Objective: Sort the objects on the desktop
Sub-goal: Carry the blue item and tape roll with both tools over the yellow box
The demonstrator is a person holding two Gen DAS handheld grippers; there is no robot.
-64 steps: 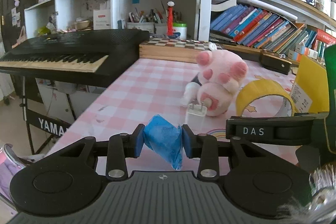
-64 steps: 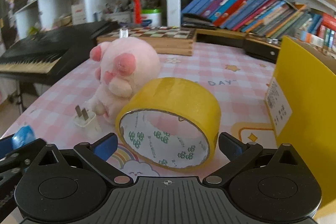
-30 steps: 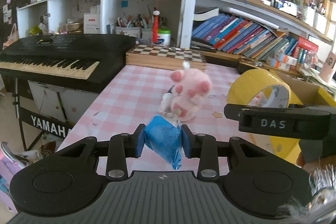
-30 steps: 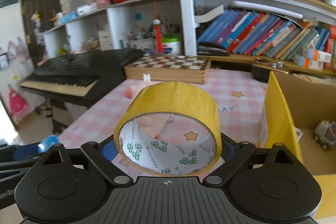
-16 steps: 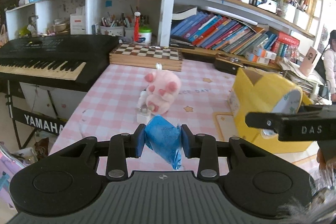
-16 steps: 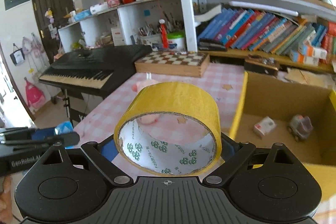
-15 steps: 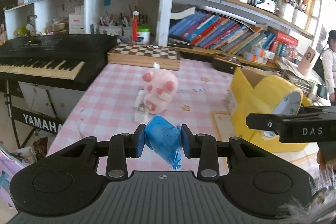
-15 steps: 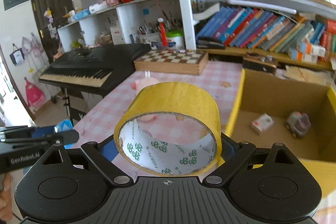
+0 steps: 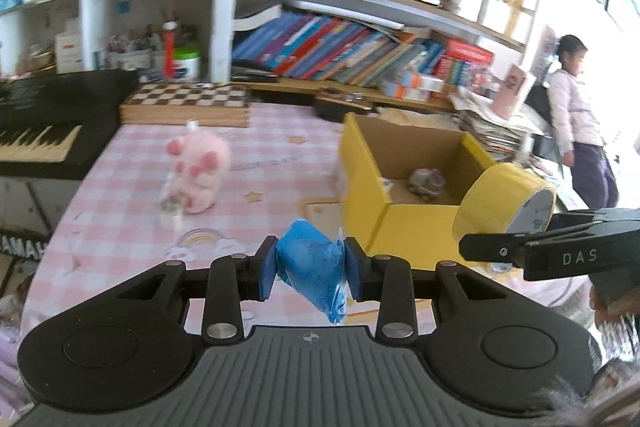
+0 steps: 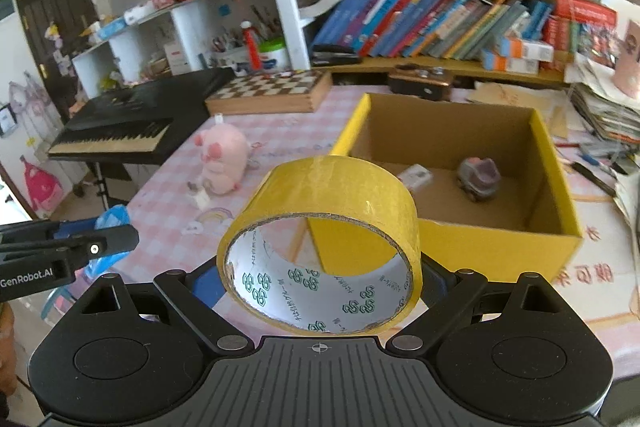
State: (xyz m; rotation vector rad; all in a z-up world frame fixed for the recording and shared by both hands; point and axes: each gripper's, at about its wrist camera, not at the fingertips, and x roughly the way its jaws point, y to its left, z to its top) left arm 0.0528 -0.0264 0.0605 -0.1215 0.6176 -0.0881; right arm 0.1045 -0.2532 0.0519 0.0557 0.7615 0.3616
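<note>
Sorting looks partway done: the box (image 10: pixel 556 187) already holds a small toy car (image 10: pixel 479 177) and a white packet (image 10: pixel 416 175), while the pig (image 10: pixel 221 159) and the plug (image 10: pixel 199 197) just in front of it sit on the checked cloth (image 9: pixel 132 195), not yet sorted. Two more things are in the air. The right gripper (image 10: pixel 320 281) is closed on the tape (image 10: pixel 328 231), fingers pressed to the roll's two sides, held near the box's front wall and not yet over the opening. The left gripper (image 9: pixel 310 263) pinches a blue pouch (image 9: pixel 314 259) between its pads, above the cloth to the left of the box. My guess is that both loads are bound for the box, so what remains is to carry each over the rim, let go, then fetch the pig and plug. The front wall stands between the tape and the floor of the box, so the roll must clear it, and the car and packet take up part of the floor, though room is left on the near side. The two grippers hang close side by side and could knock together if both reach in at once. A chessboard (image 10: pixel 272 91) and keyboard (image 10: pixel 132 125) lie well behind, clear of the path, and a person (image 9: pixel 578 119) stands off to the right beyond the table.
</note>
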